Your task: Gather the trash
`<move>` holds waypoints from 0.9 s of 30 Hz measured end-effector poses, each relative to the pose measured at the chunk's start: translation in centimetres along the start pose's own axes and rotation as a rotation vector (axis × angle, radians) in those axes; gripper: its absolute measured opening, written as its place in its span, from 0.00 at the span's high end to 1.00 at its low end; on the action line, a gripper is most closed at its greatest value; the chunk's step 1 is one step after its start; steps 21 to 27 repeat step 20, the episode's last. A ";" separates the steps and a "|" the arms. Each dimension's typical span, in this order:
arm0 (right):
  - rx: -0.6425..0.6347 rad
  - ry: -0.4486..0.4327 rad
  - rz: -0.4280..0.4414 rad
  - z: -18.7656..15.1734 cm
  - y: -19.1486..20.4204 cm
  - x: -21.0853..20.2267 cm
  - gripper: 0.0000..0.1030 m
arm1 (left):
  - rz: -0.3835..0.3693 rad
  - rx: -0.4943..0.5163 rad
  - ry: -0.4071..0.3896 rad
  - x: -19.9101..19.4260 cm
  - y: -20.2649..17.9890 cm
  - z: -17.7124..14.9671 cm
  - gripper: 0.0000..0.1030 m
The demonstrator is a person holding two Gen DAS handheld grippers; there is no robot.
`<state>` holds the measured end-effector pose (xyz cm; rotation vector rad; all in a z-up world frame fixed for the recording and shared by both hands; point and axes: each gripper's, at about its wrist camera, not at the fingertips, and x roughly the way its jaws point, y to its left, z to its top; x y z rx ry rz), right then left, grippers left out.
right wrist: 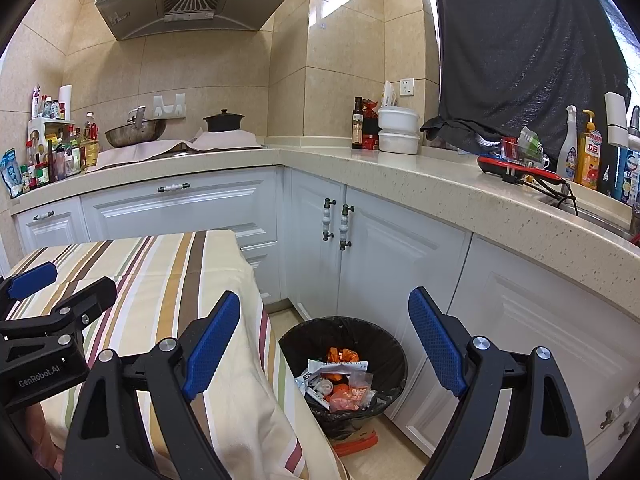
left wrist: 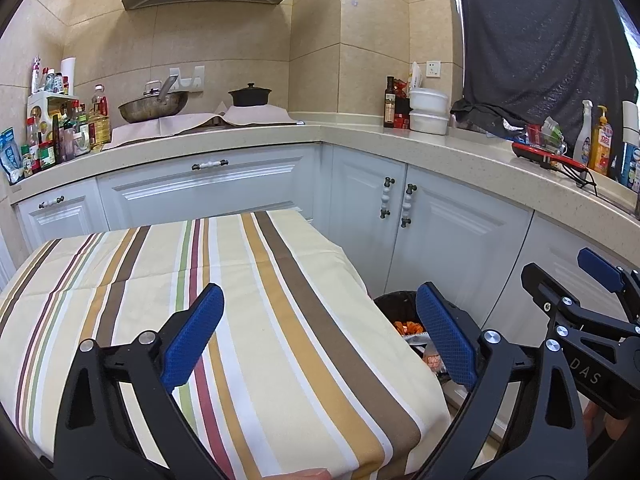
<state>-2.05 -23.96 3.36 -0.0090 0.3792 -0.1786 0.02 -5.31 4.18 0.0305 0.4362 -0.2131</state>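
striped tablecloth (left wrist: 280,300) beside white kitchen cabinets (right wrist: 360,240).

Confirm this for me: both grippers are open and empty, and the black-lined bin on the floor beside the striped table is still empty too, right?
Not quite. The bin already holds trash: orange wrappers and crumpled packets, clear in the right wrist view. The rest stands: left gripper and right gripper are open and empty, beside the striped table.

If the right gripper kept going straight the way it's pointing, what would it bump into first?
Probably the trash bin. The right gripper is open and empty, aimed slightly downward with the black-lined bin of wrappers between its fingers. Depth is hard to judge, so it might pass over the rim and reach the white cabinet door behind.
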 end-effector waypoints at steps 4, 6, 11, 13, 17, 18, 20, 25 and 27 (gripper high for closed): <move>0.001 0.002 -0.001 -0.2 0.0 0.1 0.19 | -0.001 0.002 0.009 0.2 -0.1 0.0 0.05; 0.002 0.002 0.000 -0.2 0.0 0.1 0.19 | -0.002 -0.003 0.013 0.3 -0.1 0.1 0.05; 0.002 0.002 0.000 -0.2 0.1 0.2 0.19 | 0.003 0.009 0.008 0.4 -0.2 0.1 0.05; 0.002 0.001 0.000 -0.2 0.1 0.2 0.19 | 0.009 0.017 0.003 0.4 -0.2 0.1 0.05; 0.002 0.003 0.000 -0.2 0.1 0.2 0.19 | 0.007 -0.001 0.033 1.0 0.3 0.2 0.05; 0.001 0.003 -0.001 -0.2 0.1 0.2 0.19 | 0.010 -0.005 0.043 1.2 0.4 0.2 0.05; -0.001 0.009 0.000 -0.3 0.3 0.4 0.19 | 0.020 -0.014 0.069 1.9 0.9 0.0 0.05; -0.001 0.009 0.000 -0.3 0.3 0.4 0.19 | 0.020 -0.014 0.069 1.9 0.9 0.0 0.05; -0.001 0.009 0.000 -0.3 0.3 0.4 0.19 | 0.020 -0.014 0.069 1.9 0.9 0.0 0.05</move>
